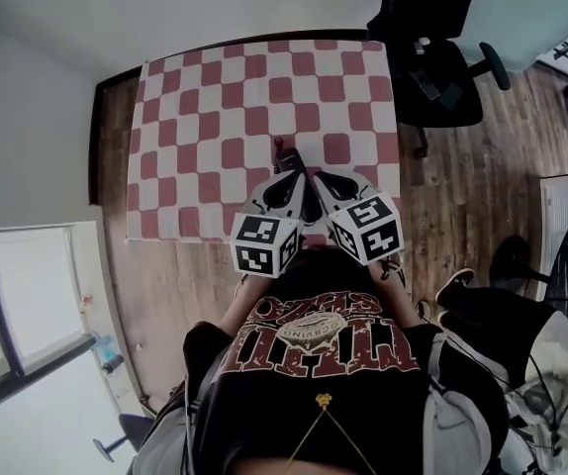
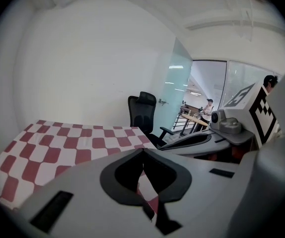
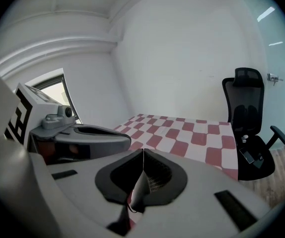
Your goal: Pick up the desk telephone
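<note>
We hold the left gripper [image 2: 142, 150] and right gripper [image 3: 142, 150] side by side over the desk's [image 1: 215, 97] near edge, both jaws pressed together on nothing, seemingly poised to start; no desk telephone shows in any view; a red-and-white checked cloth [image 1: 264, 77] covers the desk; an office chair [image 1: 432, 67] stands beside it on the wooden floor [image 1: 462, 196].

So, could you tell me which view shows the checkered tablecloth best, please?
The head view: from above it shows the checkered tablecloth almost whole, only part of its near edge hidden. The left gripper view catches a slanted stretch at lower left; the right gripper view, a foreshortened stretch beside the chair.
</note>
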The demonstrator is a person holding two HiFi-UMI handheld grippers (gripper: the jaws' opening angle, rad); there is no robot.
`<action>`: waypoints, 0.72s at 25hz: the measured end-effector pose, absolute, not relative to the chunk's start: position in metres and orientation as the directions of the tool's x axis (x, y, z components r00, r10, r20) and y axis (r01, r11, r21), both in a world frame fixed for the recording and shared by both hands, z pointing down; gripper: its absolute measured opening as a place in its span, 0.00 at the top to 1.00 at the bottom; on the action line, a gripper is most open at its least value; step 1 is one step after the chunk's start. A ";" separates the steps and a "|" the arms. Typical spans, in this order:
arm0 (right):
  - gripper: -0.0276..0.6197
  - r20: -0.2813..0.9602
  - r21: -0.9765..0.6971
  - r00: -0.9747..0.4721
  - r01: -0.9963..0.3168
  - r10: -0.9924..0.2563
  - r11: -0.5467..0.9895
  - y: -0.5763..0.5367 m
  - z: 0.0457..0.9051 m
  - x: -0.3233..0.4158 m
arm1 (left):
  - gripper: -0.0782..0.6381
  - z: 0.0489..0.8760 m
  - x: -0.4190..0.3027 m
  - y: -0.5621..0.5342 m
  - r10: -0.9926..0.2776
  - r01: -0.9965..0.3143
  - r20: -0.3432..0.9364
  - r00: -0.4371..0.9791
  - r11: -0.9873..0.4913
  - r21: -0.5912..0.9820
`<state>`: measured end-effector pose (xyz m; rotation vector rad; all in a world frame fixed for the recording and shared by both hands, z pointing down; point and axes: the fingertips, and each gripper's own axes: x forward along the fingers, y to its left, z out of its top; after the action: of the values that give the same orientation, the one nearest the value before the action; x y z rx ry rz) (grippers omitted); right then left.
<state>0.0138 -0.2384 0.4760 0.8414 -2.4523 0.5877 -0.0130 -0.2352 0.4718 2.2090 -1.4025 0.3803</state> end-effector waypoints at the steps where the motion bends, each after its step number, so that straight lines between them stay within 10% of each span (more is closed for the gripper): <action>1: 0.93 0.565 -0.238 -0.695 -0.653 -0.445 0.719 -0.239 0.478 0.015 | 0.88 0.472 -0.012 -0.235 -0.763 -0.901 0.480 0.433 -0.350 0.255; 18: 0.93 0.584 -0.266 -0.629 -0.745 -0.513 0.611 -0.256 0.490 0.002 | 0.88 0.477 -0.030 -0.257 -0.698 -0.847 0.480 0.532 -0.452 0.281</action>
<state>0.0015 -0.2561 0.4903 0.9973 -2.3834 0.6888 -0.0296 -0.2566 0.4774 2.2844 -1.2534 0.4059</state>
